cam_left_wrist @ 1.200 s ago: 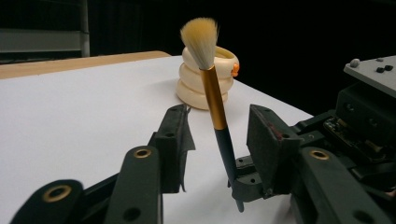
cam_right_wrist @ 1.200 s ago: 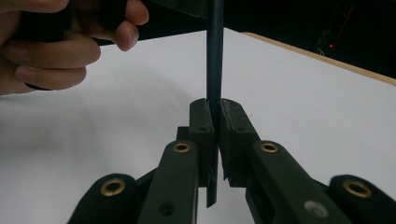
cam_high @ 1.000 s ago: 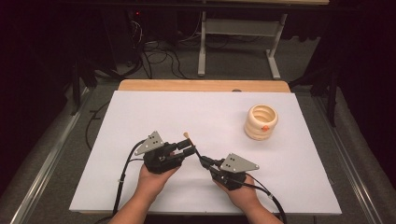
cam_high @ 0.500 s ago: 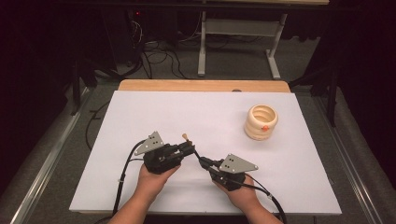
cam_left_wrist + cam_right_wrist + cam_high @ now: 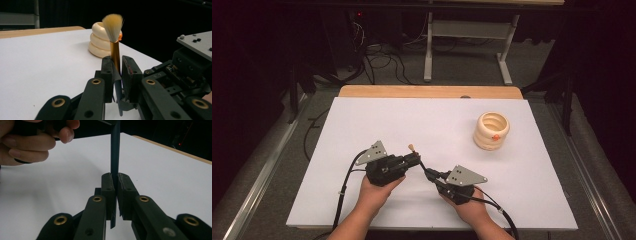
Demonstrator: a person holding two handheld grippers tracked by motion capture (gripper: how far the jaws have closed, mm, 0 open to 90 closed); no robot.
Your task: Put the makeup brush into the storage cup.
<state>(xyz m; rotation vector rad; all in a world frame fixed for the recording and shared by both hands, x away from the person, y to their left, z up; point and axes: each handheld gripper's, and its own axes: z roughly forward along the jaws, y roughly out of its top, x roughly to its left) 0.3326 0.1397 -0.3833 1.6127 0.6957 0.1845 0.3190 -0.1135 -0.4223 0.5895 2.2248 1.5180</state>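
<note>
A white table (image 5: 362,130) with a bare wooden strip along its far edge carries everything; no brand, label or writing can be read on anything. Beyond the table, cables lie on the grey floor beside the legs of a metal stand (image 5: 462,55). On the right half of the table, well apart from the hands, stands a cream ribbed holder (image 5: 491,131) with a small orange spot on its side.

Near the front edge the two hands meet over the table. The left tongs (image 5: 416,159) are clamped on a brush (image 5: 115,47), just below its gold ferrule, with the pale tuft pointing up and away. The right tongs (image 5: 428,173) are clamped on the same brush's dark handle, lower down. So the brush spans the short gap between the two, lifted off the table, with nothing standing in the way between it and the holder.
</note>
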